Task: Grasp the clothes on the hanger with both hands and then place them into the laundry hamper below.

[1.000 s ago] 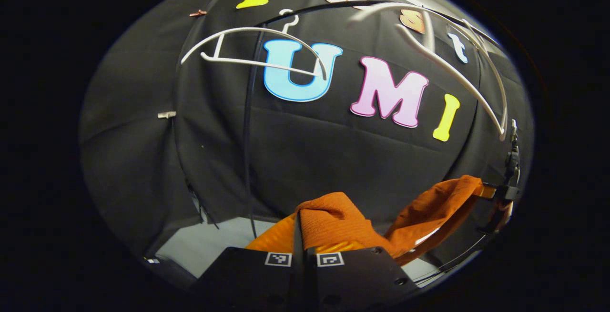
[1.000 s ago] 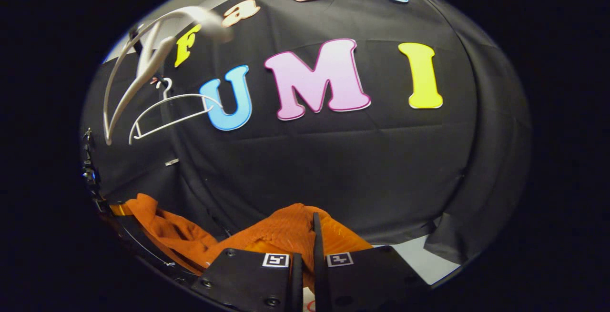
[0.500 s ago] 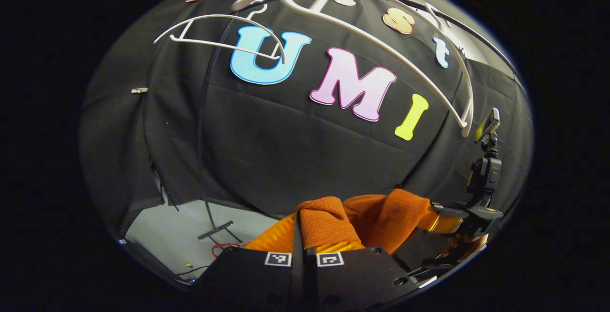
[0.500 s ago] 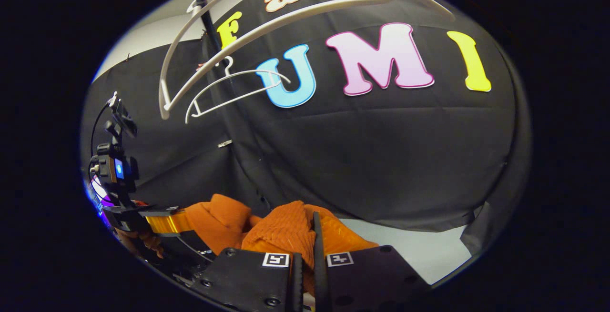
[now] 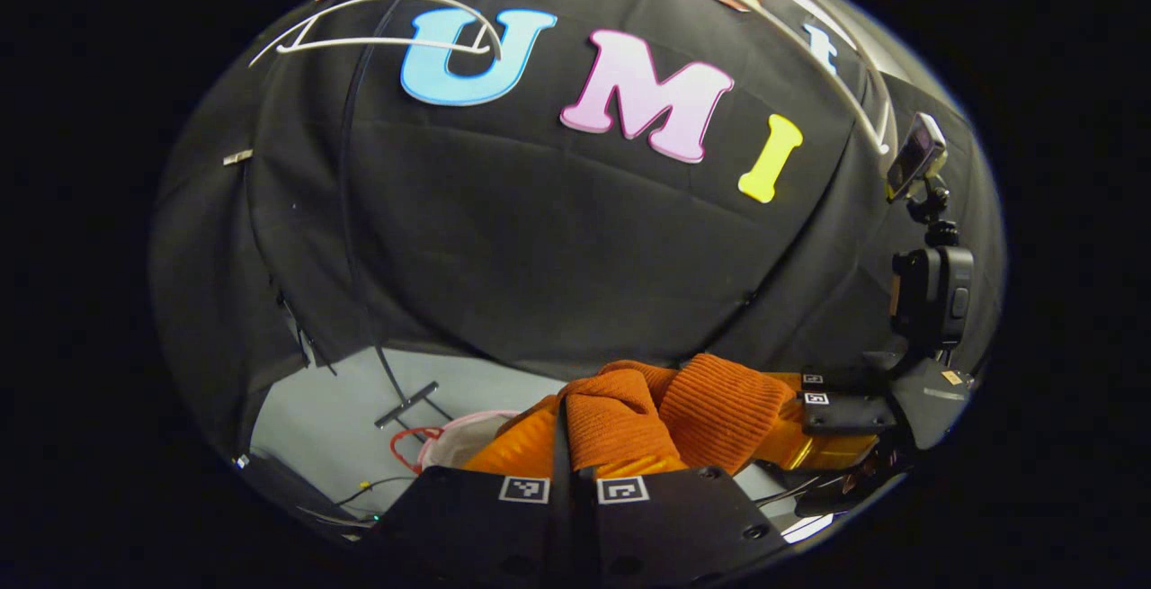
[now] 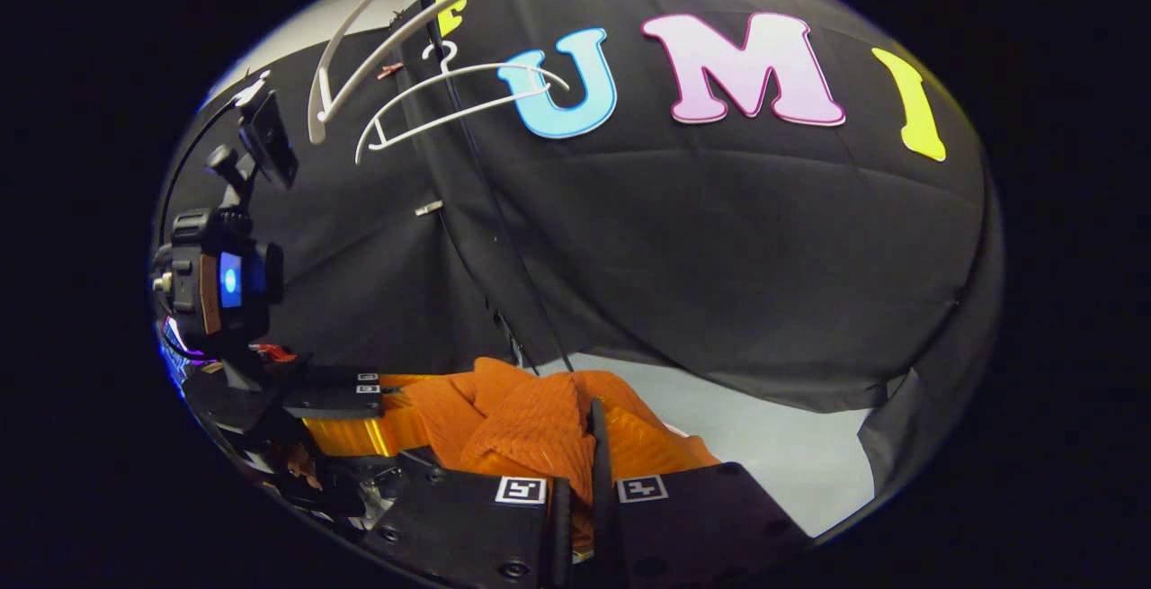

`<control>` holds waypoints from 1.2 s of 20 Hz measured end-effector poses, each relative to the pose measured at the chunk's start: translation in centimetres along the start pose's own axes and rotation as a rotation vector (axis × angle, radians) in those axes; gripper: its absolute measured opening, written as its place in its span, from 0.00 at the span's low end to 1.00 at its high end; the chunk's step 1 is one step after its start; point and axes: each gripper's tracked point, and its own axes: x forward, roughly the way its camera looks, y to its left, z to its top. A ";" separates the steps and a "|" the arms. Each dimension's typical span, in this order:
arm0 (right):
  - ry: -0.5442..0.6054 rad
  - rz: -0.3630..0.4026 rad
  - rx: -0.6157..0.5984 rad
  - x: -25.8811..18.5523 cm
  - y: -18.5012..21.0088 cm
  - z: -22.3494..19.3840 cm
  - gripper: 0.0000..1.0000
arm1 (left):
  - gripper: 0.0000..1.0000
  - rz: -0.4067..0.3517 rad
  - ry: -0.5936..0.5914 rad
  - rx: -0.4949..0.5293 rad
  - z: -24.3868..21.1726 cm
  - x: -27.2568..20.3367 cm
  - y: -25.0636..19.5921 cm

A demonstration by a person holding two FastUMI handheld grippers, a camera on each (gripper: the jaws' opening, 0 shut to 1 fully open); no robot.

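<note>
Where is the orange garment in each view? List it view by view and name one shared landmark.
Left gripper view: garment at bottom centre, pinched in the left tongs.
Right gripper view: garment at bottom centre, pinched in the right tongs.
Shared landmark: thin white hanger, upper left in both.

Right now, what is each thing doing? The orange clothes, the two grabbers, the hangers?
orange garment: off the hanger, bunched, held between both grippers.
left gripper: shut on the garment.
right gripper: shut on the garment.
white hangers: bare, hanging up high.
pink-rimmed hamper: low on the floor, partly hidden; contents cannot be told.
</note>
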 end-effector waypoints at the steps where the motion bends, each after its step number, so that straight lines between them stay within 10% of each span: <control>1: 0.026 -0.010 0.003 0.2 -0.2 -0.6 0.14 | 0.05 -0.002 0.020 -0.013 -0.6 0.4 0.0; 13: 0.337 -0.130 -0.052 2.4 -2.7 -8.6 0.14 | 0.10 0.107 0.313 -0.062 -7.5 4.0 3.8; 14: 0.340 -0.139 -0.048 2.5 -2.9 -8.9 0.21 | 0.12 0.104 0.308 -0.069 -7.3 4.0 3.8; 18: 0.314 -0.177 -0.021 1.2 -3.7 -8.3 0.93 | 0.98 0.161 0.311 -0.016 -6.8 3.1 5.4; 24: 0.291 -0.209 0.005 1.1 -4.9 -7.8 0.99 | 0.92 0.145 0.300 -0.031 -7.1 2.9 5.2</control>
